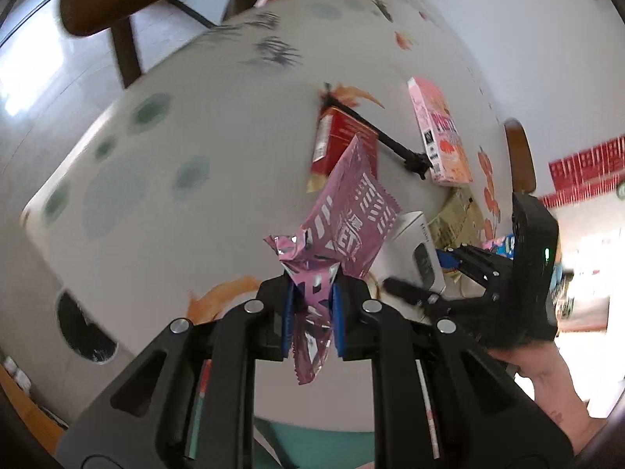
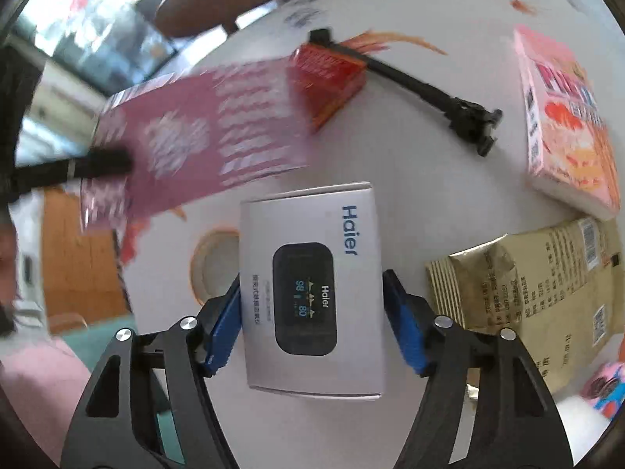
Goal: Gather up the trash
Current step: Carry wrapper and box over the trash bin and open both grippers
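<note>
From the left wrist, we see our left gripper [image 1: 310, 312] pinched nearly shut on a crumpled pink wrapper [image 1: 343, 230], which hangs clear above the table [image 1: 156, 148] at the frame's centre, so we judge one piece of trash collected. Beyond it, in the right half, a red box [image 1: 332, 138], a pink box [image 1: 441, 133] and a tan bag [image 1: 457, 222] lie uncollected. From the right wrist, our right gripper [image 2: 312, 320] straddles a white box [image 2: 312, 289] at lower centre; the left pad touches its side, while whether the right pad presses on it we cannot tell. This box rests on the table, not lifted. No bin shows in either view, so we judge most of the task remains.
</note>
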Tool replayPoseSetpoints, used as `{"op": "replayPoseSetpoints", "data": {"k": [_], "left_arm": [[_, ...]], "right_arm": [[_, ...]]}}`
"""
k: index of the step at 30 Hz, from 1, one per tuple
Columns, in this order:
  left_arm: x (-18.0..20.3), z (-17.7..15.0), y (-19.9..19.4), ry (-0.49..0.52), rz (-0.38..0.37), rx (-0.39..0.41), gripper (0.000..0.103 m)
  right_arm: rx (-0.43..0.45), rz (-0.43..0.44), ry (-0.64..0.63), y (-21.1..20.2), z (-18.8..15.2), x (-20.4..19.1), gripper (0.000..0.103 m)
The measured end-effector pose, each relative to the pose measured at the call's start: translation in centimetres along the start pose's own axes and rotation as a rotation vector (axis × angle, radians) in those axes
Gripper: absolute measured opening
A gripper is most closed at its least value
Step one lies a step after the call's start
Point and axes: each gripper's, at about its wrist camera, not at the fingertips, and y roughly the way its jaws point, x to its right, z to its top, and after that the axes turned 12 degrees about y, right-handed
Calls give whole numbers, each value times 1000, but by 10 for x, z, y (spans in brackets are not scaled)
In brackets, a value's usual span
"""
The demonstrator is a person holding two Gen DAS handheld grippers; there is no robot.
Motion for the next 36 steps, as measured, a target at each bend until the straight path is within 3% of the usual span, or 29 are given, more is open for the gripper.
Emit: {"op": "replayPoseSetpoints", "data": {"k": [7,11,16,18,22,26,31,36], "left_arm": [[-32,-31,-36,-101,9,87,13],[-54,-43,-55,-141,16,128,13],[-106,-80,-100,-217,57,201,13],[-133,-101,-117,-266,74,220,13],[-206,-175,-159,-427,126,240,13],[-271,-249,-166,-567,160,189,13],[-343,-319,-128,-696,173,80,13],[-407,-360,-57,-775,154,16,13]], "right_arm": [[70,140,123,-51,10,18,67],[89,206,85,-64,13,-21,67],[22,273,-10,-27,20,-113,67],[-19,306,-43,-5,20,-156,67],[-137,357,-125,50,7,-254,67],[-283,366,-181,128,-23,-340,67],[-439,343,-128,243,-60,-384,67],[-558,265,24,374,-82,-370,67]]}}
